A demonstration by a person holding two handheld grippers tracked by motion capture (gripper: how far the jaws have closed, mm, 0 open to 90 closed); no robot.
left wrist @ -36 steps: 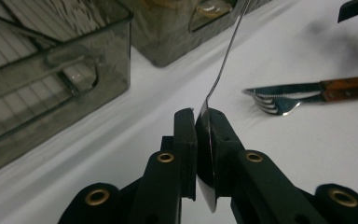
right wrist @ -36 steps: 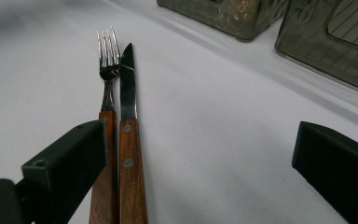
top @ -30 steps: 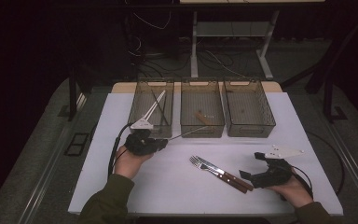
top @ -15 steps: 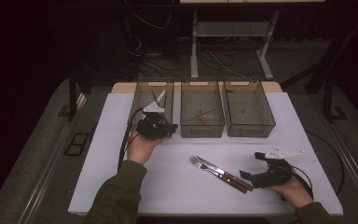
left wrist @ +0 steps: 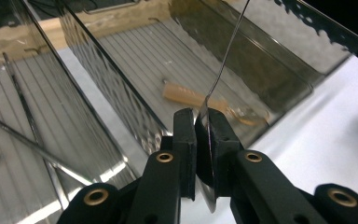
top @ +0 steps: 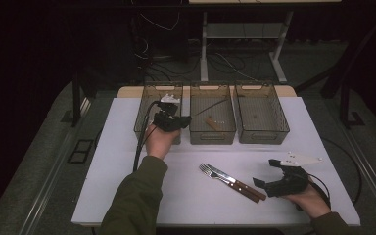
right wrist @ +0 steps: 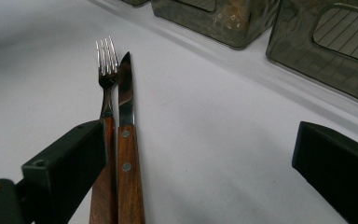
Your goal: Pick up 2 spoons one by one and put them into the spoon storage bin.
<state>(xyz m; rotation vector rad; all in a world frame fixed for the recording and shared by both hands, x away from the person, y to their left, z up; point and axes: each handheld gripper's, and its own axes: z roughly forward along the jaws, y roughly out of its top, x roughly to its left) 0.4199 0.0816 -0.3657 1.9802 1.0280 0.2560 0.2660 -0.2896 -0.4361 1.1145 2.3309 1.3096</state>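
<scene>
Your room's pretty dark, only the white table (top: 127,186) catches light from above. Glare streaks the bin walls (left wrist: 135,112) past your left gripper (left wrist: 203,126), and the jaws closest to both gripper cameras go soft and blurry.

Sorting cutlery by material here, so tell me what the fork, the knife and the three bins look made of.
Fork and knife: shiny metal head and blade, probably steel; reddish-brown grained handles with pale rivets, likely wood. The three bins: see-through smoky walls with a rippled sheen and ribbed floors, apparently tinted plastic. The thin utensil clamped in the left gripper gleams like metal.
</scene>
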